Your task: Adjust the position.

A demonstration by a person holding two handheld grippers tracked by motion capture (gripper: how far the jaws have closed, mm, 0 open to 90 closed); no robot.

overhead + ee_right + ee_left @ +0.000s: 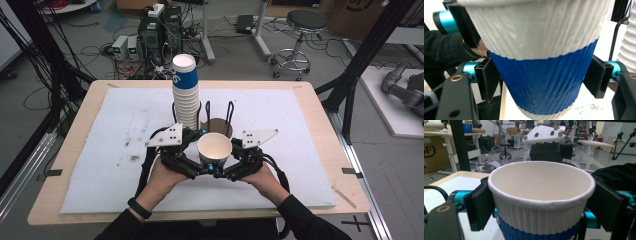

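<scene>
The paper cup (214, 148) sits upright between your two hands, just above the white mat (115, 150) near the front middle of the desk (75, 125), its open mouth facing up. It has a white ribbed upper band and a blue lower band.

Your left tongs (196, 156) come in from the left and pinch the cup high up: in the left gripper view the cup (541, 200) has a black pad pressed against each side just under its rim.

Your right tongs (231, 161) come in from the right and sit lower, around the blue band. In the right gripper view the left pad touches the cup (541, 70), while the right pad stands just beside the wall; I cannot tell whether it presses.

Just behind the cup stands a tall stack of cups (185, 95) of the same kind, upright, next to a wire holder (218, 115) with two black loops and a brown round base. Beyond the desk are a round stool (300, 35) and some electronics boxes (160, 30) on the floor.
</scene>
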